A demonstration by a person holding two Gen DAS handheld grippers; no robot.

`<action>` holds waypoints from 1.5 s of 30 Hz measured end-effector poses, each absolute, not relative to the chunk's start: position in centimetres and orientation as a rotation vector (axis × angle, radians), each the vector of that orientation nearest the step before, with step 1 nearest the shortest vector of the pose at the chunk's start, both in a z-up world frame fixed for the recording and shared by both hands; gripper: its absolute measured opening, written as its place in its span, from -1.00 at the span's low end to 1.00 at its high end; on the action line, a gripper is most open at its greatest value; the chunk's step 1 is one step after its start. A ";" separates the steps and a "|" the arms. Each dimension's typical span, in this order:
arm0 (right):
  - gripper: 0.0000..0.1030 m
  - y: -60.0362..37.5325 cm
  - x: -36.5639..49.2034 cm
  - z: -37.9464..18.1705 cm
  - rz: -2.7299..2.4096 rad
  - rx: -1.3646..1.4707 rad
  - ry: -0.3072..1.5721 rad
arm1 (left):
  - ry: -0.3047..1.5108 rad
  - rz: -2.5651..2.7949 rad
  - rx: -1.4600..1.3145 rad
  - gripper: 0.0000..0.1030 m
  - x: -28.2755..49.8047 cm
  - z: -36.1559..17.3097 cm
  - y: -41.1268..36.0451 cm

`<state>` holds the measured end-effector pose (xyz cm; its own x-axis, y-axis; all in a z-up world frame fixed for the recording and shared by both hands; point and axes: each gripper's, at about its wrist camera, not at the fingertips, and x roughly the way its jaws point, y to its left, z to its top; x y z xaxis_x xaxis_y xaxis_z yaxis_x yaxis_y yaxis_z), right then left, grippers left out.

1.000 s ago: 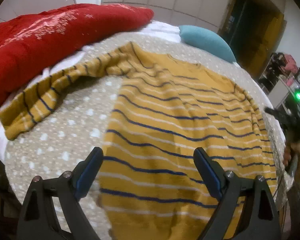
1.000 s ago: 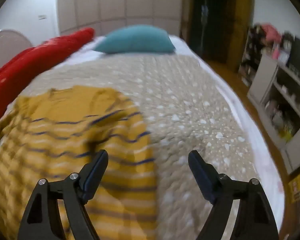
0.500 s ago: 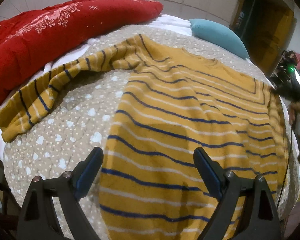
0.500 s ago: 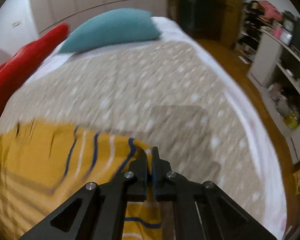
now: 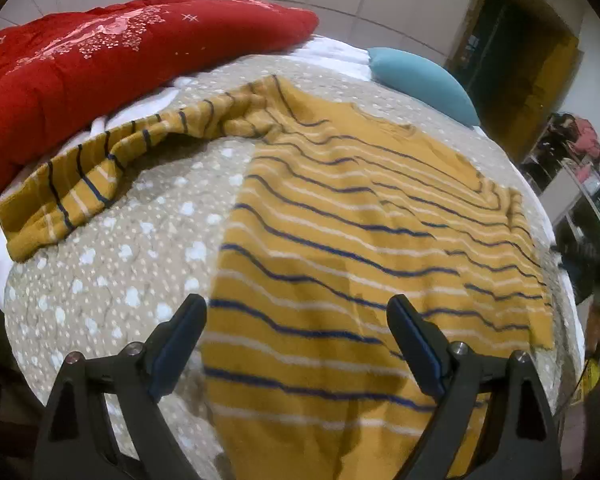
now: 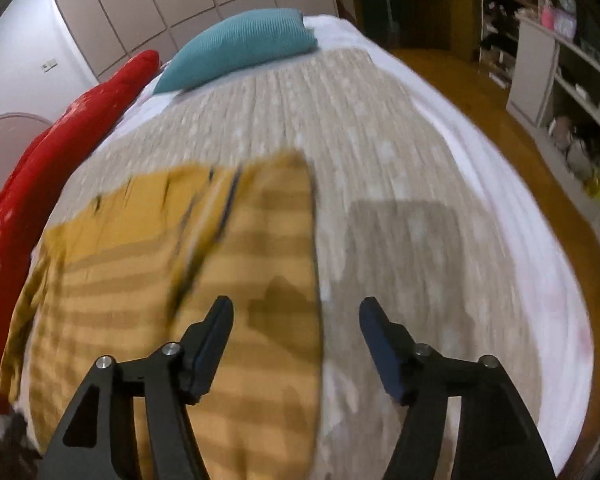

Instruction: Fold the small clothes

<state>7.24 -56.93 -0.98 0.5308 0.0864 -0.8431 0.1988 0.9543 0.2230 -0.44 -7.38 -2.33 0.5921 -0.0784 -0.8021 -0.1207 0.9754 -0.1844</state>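
A mustard sweater [image 5: 340, 240] with navy and white stripes lies flat on the bed. One sleeve [image 5: 100, 176] stretches out to the left; the other lies folded over the body along its right side. My left gripper [image 5: 296, 320] hovers open above the hem, touching nothing. In the right wrist view the sweater [image 6: 180, 280] is blurred, its straight folded edge running down the middle. My right gripper [image 6: 296, 316] hangs over that edge with its jaws opening and nothing pinched between them.
The bed has a beige dotted quilt [image 5: 112, 272]. A red duvet [image 5: 100, 60] is piled along the left side and a teal pillow [image 6: 240, 44] lies at the head. White shelves [image 6: 560, 80] and wooden floor [image 6: 480, 92] lie to the right of the bed.
The right gripper shut on the sweater's right sleeve, carried it over the body, then let go and opened. The sleeve now lies folded inward. The left gripper barely shifted.
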 end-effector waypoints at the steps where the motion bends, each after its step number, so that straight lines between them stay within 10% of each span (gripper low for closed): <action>1: 0.40 -56.7 5.6 -1.7 -0.061 0.319 1.025 | 0.937 0.018 -0.228 0.76 -0.7 -2.2 -7.6; 4: 0.38 -54.9 1.5 -4.3 -0.068 0.309 1.067 | 0.927 0.005 -0.222 0.76 -1.8 -1.6 -8.0; 7: -0.87 -52.5 -1.1 -5.2 -0.048 0.263 1.028 | 0.904 0.020 -0.215 0.76 -3.0 -0.5 -7.7; 18: -0.74 -59.8 -3.6 -1.5 -0.495 0.169 0.968 | 0.894 0.188 -0.295 0.76 -4.3 -1.5 -0.9; 23: 0.20 -53.5 -8.2 -0.4 -0.092 0.296 0.912 | 0.960 0.115 -0.338 0.76 -3.4 -4.7 -0.5; 30: 0.20 -40.8 -10.6 -4.7 0.388 0.345 1.031 | 0.986 -0.023 -0.286 0.79 -2.3 -6.0 -4.8; 32: -0.07 -38.7 -10.1 -5.2 0.384 0.292 1.045 | 1.007 -0.047 -0.238 0.12 -2.2 -6.0 -6.1; 33: -0.33 -37.6 -9.8 -5.5 0.361 0.247 1.047 | 1.026 -0.009 -0.178 -0.63 -2.2 -6.0 -6.5; 34: -0.66 -37.0 -9.6 -5.8 0.333 0.212 1.052 | 1.029 0.000 -0.160 -0.74 -2.2 -5.9 -6.7; 45: -0.83 -42.8 -14.2 -3.7 0.316 0.349 1.049 | 1.040 -0.022 -0.255 -0.68 -6.8 -4.2 -4.7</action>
